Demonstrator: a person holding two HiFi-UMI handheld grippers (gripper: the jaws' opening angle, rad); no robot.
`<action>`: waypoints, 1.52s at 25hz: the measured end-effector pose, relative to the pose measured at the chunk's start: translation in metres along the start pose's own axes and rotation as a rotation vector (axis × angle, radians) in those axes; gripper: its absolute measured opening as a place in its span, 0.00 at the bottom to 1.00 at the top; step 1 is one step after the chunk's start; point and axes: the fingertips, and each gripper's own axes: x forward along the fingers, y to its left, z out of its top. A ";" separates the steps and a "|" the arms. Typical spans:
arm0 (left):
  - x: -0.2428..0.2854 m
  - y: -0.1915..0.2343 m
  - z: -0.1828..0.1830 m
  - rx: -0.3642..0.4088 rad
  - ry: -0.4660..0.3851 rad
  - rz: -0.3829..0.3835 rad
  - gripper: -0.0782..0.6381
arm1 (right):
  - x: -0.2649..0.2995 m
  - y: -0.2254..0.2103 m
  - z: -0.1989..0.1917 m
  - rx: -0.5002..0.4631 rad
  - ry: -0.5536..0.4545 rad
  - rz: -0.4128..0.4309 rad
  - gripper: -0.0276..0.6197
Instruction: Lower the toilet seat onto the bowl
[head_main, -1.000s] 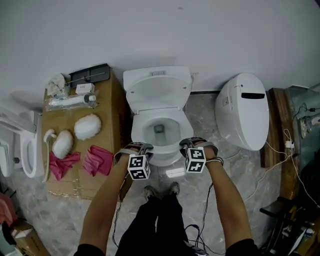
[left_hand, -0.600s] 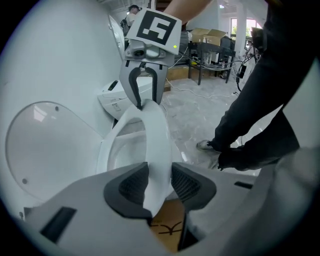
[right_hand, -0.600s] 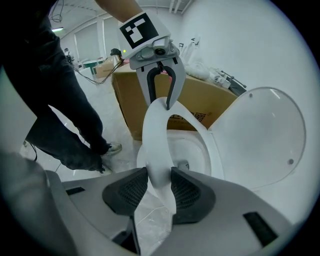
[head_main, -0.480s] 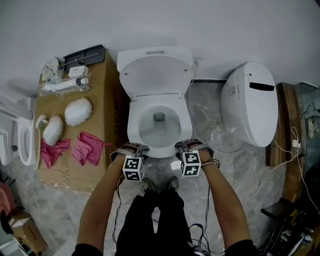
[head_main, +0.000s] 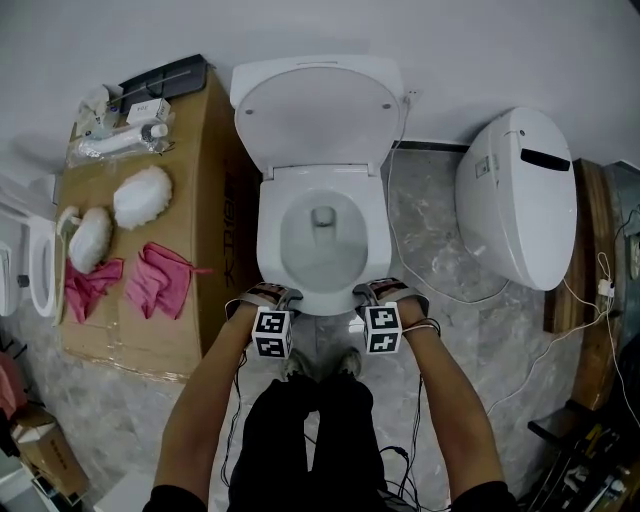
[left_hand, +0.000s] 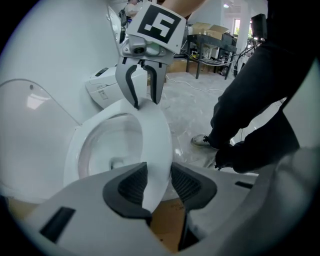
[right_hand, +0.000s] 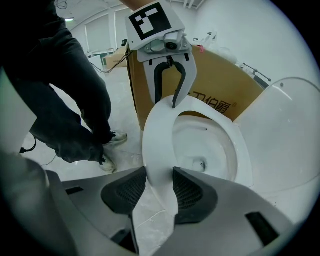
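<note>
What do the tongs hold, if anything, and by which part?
Nothing is gripped: the left tongs and right tongs are opening, with the front rim of the toilet seat between their jaws.

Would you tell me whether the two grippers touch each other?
Apart. The head view shows the left gripper and right gripper separated along the front of the toilet seat; both are opening, with it between their jaws.

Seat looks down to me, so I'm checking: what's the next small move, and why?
Probably draw both grippers straight back, clear of the rim. The toilet seat lies flat on the bowl, and the jaws of the left gripper and right gripper are opening with its front rim between them.
</note>
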 end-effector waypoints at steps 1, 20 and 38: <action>0.007 -0.004 -0.002 -0.006 -0.001 -0.003 0.32 | 0.007 0.004 -0.002 -0.005 0.002 0.004 0.33; 0.086 -0.017 -0.027 -0.199 -0.073 -0.093 0.16 | 0.085 0.018 -0.019 0.030 0.017 0.153 0.34; -0.102 0.009 0.030 -0.605 -0.215 0.226 0.13 | -0.093 -0.020 0.046 0.778 -0.129 -0.101 0.14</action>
